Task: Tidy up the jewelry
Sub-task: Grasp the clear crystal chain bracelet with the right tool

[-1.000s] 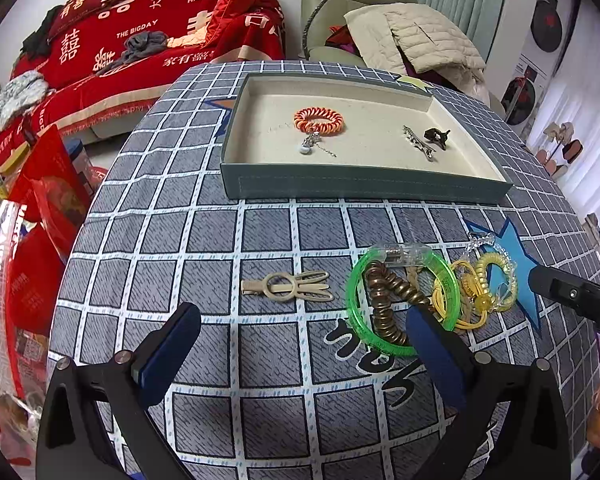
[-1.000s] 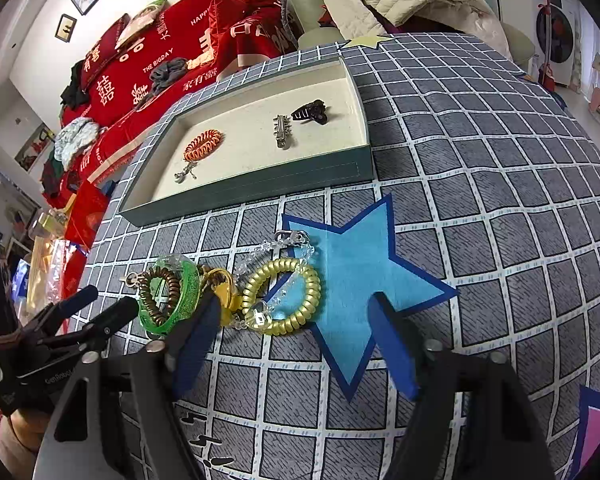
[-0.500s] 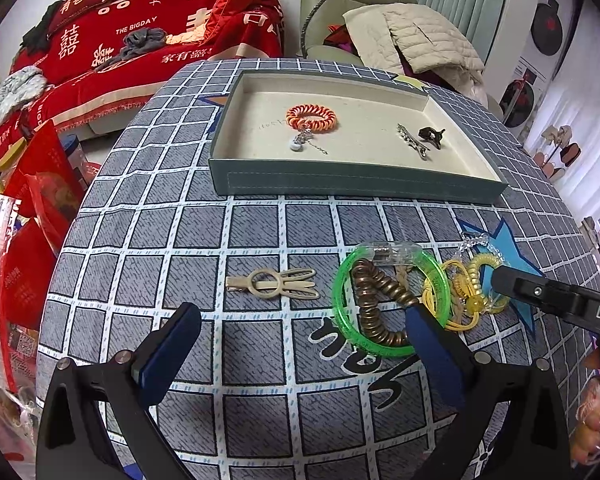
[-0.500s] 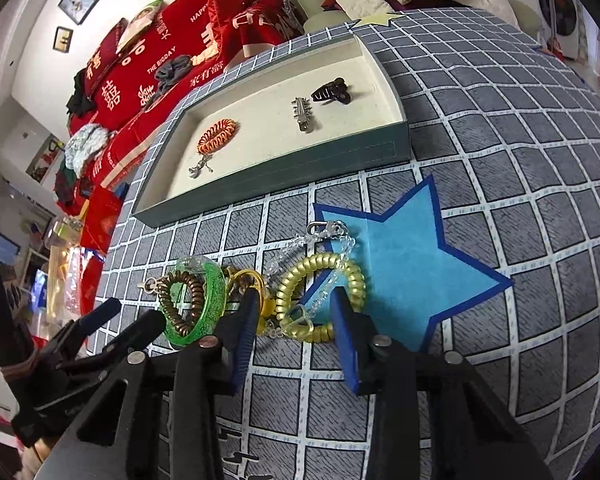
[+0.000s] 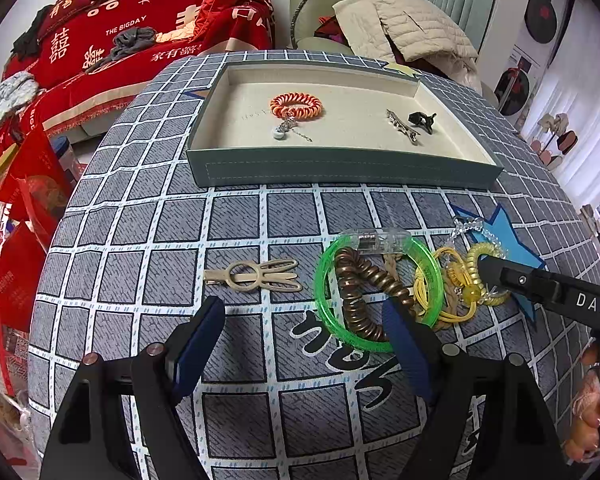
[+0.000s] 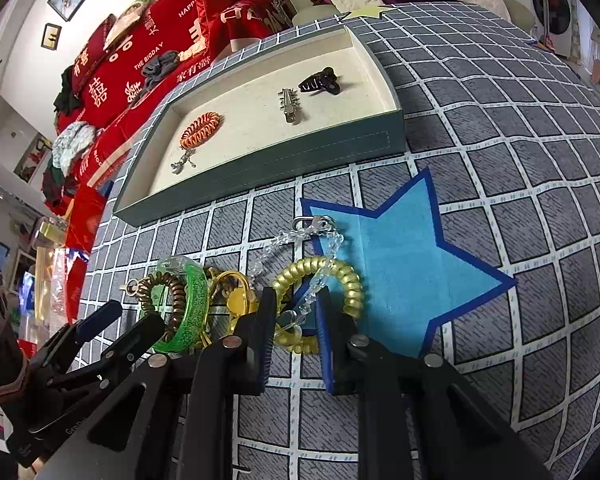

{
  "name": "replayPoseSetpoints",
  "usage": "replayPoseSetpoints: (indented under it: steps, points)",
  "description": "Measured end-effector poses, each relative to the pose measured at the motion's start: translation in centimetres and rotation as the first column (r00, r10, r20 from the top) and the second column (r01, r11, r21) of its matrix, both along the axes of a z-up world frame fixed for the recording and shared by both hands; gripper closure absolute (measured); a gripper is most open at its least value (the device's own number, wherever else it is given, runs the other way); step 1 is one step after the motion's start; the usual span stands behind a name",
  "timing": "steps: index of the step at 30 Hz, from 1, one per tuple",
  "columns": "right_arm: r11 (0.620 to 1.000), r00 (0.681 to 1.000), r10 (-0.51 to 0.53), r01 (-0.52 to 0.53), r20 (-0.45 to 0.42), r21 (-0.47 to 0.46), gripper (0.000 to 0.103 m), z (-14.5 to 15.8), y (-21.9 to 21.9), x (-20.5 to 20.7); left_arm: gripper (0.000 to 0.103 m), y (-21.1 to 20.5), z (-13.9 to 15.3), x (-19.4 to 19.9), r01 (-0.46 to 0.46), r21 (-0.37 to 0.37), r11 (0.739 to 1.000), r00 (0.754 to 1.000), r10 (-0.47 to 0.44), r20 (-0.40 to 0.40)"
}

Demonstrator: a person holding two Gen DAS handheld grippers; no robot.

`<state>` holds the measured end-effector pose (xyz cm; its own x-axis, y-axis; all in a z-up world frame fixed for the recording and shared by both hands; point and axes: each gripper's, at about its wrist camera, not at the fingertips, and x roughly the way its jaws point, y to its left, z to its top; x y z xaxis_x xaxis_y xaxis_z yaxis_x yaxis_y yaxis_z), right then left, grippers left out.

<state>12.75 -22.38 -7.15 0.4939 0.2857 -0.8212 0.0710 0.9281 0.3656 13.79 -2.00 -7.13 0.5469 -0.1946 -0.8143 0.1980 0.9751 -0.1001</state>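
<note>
Coil (image 6: 332, 280): gold spiral bracelet, on table (image 6: 500, 128) near front edge, tangled with clear chain (image 6: 300, 236) | right gripper (image 6: 296, 320) closing around near arc, narrow gap | left gripper (image 5: 304, 344) wide, empty | we judge it light, springy; grip 1 strand, chain may drag.

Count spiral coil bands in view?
3. Orange coil in the tray; brown coil through the green bangle on the cloth; gold coil at the right tongs. The pile may hide more.

The red blanket (image 5: 148, 28) reads "THE BIGDAY" and "HAPPY" amid white Chinese characters, and the right gripper (image 5: 488, 264) arm carries the white letters "DAS".
</note>
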Motion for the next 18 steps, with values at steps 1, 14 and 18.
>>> replayPoseSetpoints:
  steps: [1,14,18]
  points:
    - [1.0,1.0,0.002,-0.002,0.0,-0.005,0.085,0.0,0.1,0.0,0.016,-0.1,0.0,0.0,0.008,0.002,1.0,1.0,-0.008,-0.005]
    - [1.0,0.999,0.017,-0.017,0.032,-0.024,0.097,0.3,0.2,-0.3,0.058,0.2,0.0,-0.1,0.044,-0.071,0.996,0.998,-0.047,-0.031]
    - [0.999,0.999,0.023,-0.022,0.044,-0.025,0.097,0.6,0.3,-0.3,0.058,0.7,0.2,-0.3,0.045,-0.104,0.994,0.998,-0.049,-0.033]
